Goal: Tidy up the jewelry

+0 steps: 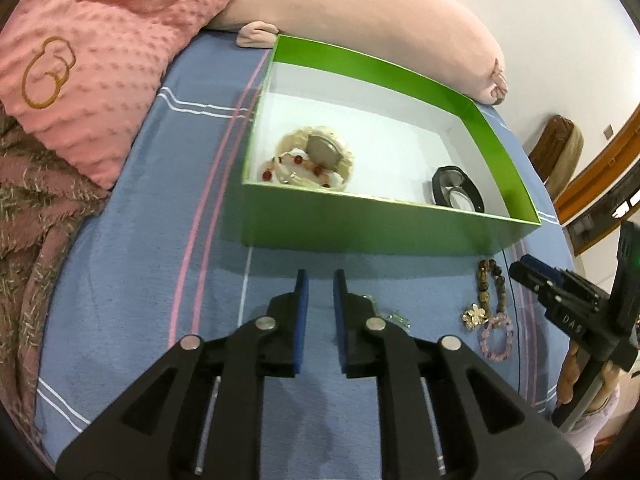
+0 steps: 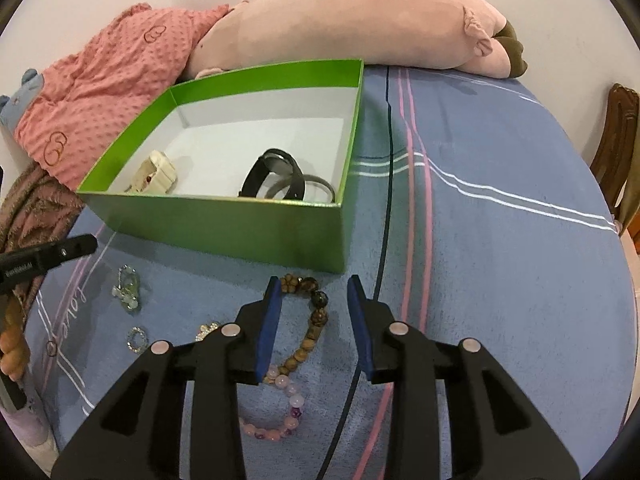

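Note:
A green box [image 1: 360, 224] [image 2: 224, 220] stands on the blue bedsheet. It holds a cream watch with a red bead bracelet [image 1: 312, 164] [image 2: 158, 178] and a black watch [image 1: 456, 192] [image 2: 276, 180]. On the sheet lie a brown wooden bead bracelet [image 2: 312, 320] [image 1: 490, 284], a pink bead bracelet [image 2: 280, 412] [image 1: 498, 338], a gold brooch [image 1: 474, 314] [image 2: 206, 330], a small ring [image 2: 137, 338] and a pale green clip [image 2: 128, 290]. My right gripper [image 2: 314, 290] is open above the brown bracelet. My left gripper [image 1: 320, 280] is open and empty in front of the box.
A long pink plush pillow [image 2: 360, 20] [image 1: 360, 20] lies behind the box against the wall. A pink dotted blanket [image 1: 88, 60] [image 2: 100, 84] is heaped to the left. A wooden chair [image 2: 618, 152] stands past the bed's right edge.

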Demonstrator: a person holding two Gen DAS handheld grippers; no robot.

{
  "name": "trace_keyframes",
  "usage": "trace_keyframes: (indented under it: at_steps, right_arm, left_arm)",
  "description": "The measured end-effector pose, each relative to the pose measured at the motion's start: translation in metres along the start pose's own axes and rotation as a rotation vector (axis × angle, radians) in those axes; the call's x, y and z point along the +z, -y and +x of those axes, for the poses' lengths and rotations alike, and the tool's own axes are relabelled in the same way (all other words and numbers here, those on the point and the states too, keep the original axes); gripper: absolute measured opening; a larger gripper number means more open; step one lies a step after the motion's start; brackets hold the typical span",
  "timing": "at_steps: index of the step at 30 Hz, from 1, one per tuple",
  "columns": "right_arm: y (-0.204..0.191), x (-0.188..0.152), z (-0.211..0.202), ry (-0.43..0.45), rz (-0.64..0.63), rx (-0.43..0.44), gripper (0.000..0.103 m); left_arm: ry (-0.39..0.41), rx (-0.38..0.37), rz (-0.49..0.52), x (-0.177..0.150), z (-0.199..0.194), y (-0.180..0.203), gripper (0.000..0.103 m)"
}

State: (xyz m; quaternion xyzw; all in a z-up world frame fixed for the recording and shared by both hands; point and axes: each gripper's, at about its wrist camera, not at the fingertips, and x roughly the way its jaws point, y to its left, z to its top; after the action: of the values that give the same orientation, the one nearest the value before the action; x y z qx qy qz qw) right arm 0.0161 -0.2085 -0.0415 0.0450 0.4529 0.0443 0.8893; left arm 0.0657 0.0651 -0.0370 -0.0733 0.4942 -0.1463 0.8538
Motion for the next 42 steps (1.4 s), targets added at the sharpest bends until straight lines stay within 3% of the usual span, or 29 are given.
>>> trace_keyframes:
  at_steps: [5, 10, 18, 24, 33, 38, 42]
  right_arm:
    - [-0.002, -0.001, 0.004, -0.016, -0.011, -0.013, 0.034]
    - [0.0, -0.002, 0.009, -0.04, -0.006, -0.025, 0.034]
    - [0.007, 0.001, 0.009, -0.01, 0.032, -0.032, 0.034]
    - [0.005, 0.007, 0.013, 0.033, 0.027, -0.045, 0.034]
    - [0.014, 0.015, 0.01, 0.078, 0.07, -0.022, 0.034]
    - [0.009, 0.006, 0.019, -0.056, 0.032, -0.016, 0.034]
    - [-0.001, -0.001, 0.026, -0.125, -0.007, 0.013, 0.034]
  left_arm:
    - [0.004, 0.004, -0.015, 0.002, -0.003, -0.005, 0.013]
    - [0.027, -0.006, -0.025, 0.003, -0.01, -0.009, 0.032]
    - [-0.012, 0.019, 0.013, -0.001, 0.006, 0.002, 0.033]
    - [-0.02, 0.045, -0.027, 0.006, 0.017, -0.005, 0.033]
    - [0.031, 0.074, -0.042, 0.013, 0.02, -0.007, 0.033]
    - [0.019, 0.044, -0.009, 0.005, 0.015, 0.0, 0.035]
    - [0.041, 0.032, 0.032, 0.002, 0.007, 0.011, 0.044]
